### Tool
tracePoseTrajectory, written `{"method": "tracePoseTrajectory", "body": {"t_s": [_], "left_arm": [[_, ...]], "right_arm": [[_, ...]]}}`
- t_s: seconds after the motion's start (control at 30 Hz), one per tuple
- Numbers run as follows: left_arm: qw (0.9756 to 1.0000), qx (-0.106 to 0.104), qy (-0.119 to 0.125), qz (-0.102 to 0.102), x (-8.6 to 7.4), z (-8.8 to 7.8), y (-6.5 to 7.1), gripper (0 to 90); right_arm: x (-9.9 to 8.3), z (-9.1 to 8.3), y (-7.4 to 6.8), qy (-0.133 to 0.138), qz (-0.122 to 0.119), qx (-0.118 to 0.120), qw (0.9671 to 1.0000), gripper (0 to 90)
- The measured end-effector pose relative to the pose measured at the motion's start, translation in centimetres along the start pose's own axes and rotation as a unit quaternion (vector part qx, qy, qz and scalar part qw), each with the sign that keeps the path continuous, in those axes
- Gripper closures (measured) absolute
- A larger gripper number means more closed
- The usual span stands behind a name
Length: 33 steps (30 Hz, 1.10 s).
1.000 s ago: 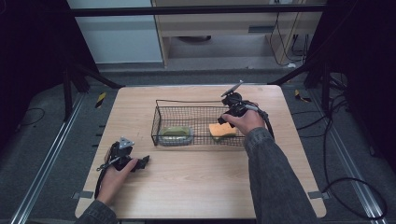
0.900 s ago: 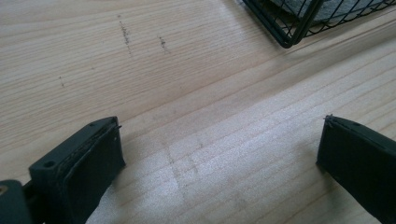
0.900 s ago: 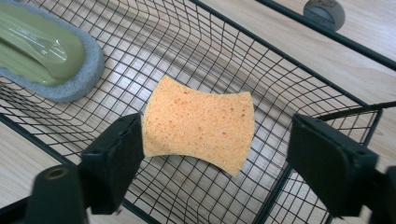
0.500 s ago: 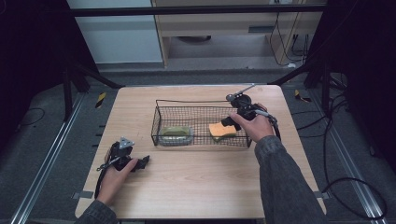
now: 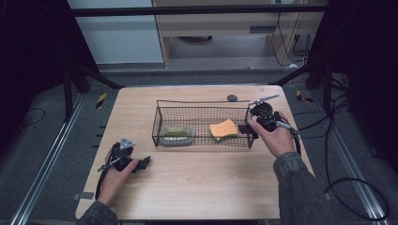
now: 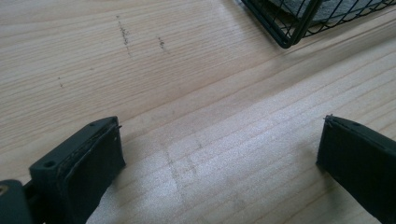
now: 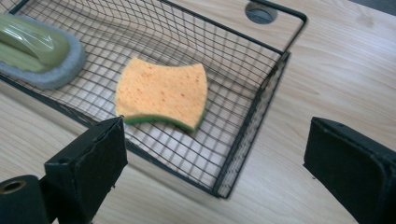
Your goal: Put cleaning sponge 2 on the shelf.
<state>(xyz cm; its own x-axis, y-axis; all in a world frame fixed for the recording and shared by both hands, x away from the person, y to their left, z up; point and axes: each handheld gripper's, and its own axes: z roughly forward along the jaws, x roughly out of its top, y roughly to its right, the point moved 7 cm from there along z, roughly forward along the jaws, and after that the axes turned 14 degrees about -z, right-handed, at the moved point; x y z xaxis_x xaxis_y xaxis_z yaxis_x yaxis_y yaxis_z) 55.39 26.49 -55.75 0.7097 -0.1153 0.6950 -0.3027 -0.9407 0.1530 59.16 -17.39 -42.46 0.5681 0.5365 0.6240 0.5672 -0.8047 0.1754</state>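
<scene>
A black wire basket [image 5: 202,104] stands mid-table. In it lie an orange sponge with a green underside [image 5: 223,129] at the right and a green scrubber on a grey pad [image 5: 176,135] at the left. My right gripper [image 5: 246,128] hovers just outside the basket's right end, pointing at it. Its jaws have just been opening and stand wide with nothing between them. In the right gripper view [image 7: 215,149] the sponge [image 7: 161,93] lies beyond the basket wall [image 7: 261,107]. My left gripper [image 5: 143,162] rests open on the table's front left, empty [image 6: 219,140].
A small grey round disc [image 5: 232,98] sits in the tabletop [image 5: 197,187] behind the basket's right corner. Bare wood runs along the front and both sides of the basket. Cables trail over the floor at the right. A basket corner [image 6: 289,37] lies ahead of the left gripper.
My right gripper has let go of the sponge and drawn back to the right, out of the basket. The sponge stays in the basket. The left hand has not moved.
</scene>
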Motion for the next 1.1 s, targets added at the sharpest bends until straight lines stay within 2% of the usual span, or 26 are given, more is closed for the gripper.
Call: {"method": "tracePoseTrajectory", "body": {"t_s": [0.3, 0.53, 0.63, 0.67, 0.7, 0.8, 0.9, 0.93, 1.1], "left_arm": [[1.0000, 0.000, 0.000, 0.001, 0.0, 0.0, 0.0, 0.0], [1.0000, 0.000, 0.001, -0.002, 0.0, 0.1, 0.1, 0.0], [1.0000, -0.001, 0.002, -0.003, 0.1, 0.1, 0.1, 0.0], [1.0000, -0.001, 0.002, -0.003, 0.1, 0.1, 0.1, 0.0], [1.0000, 0.000, 0.003, -0.003, 0.1, 0.1, 0.1, 0.0], [1.0000, -0.001, 0.003, -0.003, 0.1, 0.1, 0.2, 0.0], [1.0000, -0.001, 0.003, -0.003, 0.1, 0.1, 0.2, 0.0], [1.0000, -0.001, 0.002, -0.003, 0.1, 0.1, 0.2, 0.0], [1.0000, -0.001, 0.002, -0.002, 0.1, 0.1, 0.2, 0.0]], "right_arm": [[-4.5, -2.0, 1.3, 0.010, 0.018, -0.037, 0.9991, 8.2], [-8.2, -2.2, 1.1, 0.003, 0.028, -0.047, 0.9985, 8.5], [-9.9, -1.7, 0.9, -0.002, 0.036, -0.047, 0.9982, 8.9], [-9.9, -1.7, 0.9, -0.002, 0.036, -0.047, 0.9982, 8.9], [-10.9, -1.2, 0.7, -0.007, 0.042, -0.045, 0.9981, 9.1], [-12.0, -0.3, 0.7, -0.014, 0.050, -0.041, 0.9978, 9.2], [-12.5, 0.4, 0.8, -0.017, 0.056, -0.041, 0.9975, 9.4], [-13.0, 1.4, 1.0, -0.019, 0.061, -0.043, 0.9970, 9.8], [-13.7, 3.3, 1.8, -0.011, 0.082, -0.055, 0.9951, 10.1]]}}
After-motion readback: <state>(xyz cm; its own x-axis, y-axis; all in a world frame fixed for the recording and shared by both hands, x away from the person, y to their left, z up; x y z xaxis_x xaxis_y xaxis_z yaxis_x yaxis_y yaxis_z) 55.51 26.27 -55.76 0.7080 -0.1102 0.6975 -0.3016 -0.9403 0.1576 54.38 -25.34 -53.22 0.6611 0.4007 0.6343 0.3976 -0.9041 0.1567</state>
